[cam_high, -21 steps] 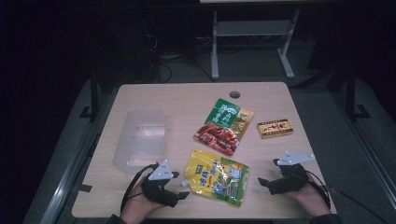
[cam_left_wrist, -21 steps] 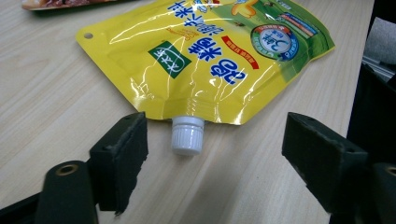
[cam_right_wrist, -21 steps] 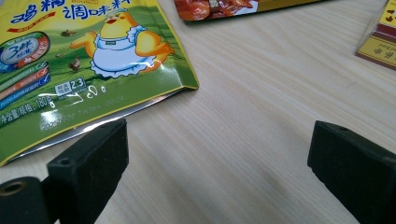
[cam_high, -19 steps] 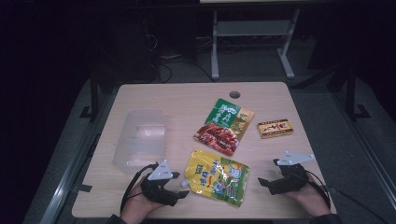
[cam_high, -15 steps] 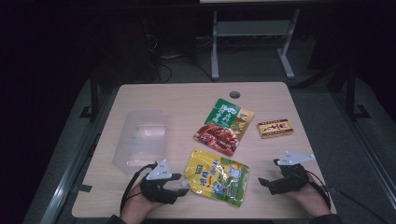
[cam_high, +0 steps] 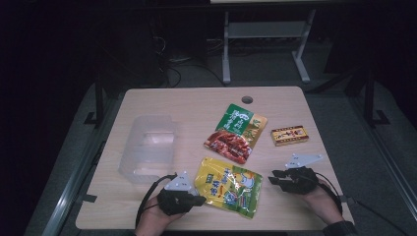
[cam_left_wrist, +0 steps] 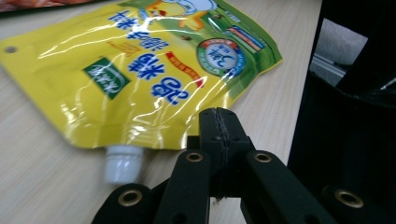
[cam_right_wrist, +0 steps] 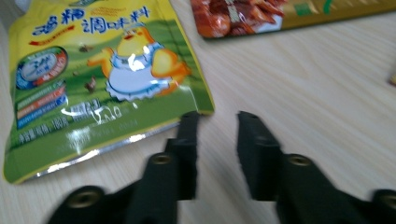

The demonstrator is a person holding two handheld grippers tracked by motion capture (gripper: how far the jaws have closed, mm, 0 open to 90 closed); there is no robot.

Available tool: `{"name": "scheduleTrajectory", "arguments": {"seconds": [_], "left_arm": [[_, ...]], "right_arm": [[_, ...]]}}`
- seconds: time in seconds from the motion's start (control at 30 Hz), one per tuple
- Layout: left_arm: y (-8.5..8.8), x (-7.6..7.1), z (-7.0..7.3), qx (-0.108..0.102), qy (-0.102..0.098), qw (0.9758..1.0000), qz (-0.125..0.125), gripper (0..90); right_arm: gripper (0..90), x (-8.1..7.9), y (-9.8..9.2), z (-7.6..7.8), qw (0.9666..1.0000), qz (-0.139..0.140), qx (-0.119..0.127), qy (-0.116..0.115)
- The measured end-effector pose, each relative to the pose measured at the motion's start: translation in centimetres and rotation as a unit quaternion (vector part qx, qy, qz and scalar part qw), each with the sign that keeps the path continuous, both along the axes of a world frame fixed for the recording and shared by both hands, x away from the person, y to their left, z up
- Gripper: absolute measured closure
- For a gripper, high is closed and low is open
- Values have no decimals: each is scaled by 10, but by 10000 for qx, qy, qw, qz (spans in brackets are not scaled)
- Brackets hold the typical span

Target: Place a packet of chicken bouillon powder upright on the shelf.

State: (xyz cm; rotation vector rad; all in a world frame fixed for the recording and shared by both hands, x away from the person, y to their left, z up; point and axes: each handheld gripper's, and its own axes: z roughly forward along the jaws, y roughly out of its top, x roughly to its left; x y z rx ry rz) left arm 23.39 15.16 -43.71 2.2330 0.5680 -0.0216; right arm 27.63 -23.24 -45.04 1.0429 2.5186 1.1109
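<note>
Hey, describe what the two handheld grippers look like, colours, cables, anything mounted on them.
Both are black. The left gripper and right gripper each carry a pale grey three-cornered plate on top, and a black cable loops back from each toward the wrist. Up close, the fingers are flat matte black bars, joined to black arms by brass-coloured ringed pivots. A dark cuff shows at the right wrist.

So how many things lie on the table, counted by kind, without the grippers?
Pouches: 2, the yellow pouch and the red-green pouch
Boxes: 1, the small box
Tubs: 1, the clear tub
Total: 4
</note>
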Motion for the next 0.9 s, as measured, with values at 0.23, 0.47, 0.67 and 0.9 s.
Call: {"name": "scheduleTrajectory", "arguments": {"seconds": [0.23,0.47,0.67,0.9], "left_arm": [[-15,2,-7,43,24,9999,-113,897],[-19,9,-13,236,122,9996,-136,897],[-18,14,-15,296,167,9994,-100,897],[-14,19,-15,313,177,9993,37,897]], "right_arm": [[899,20,24,1,9996,257,-61,48],[899,41,45,-4,9983,489,-312,113],[899,44,50,-9,9973,570,-440,172],[900,43,50,-10,9962,714,-367,324]]}}
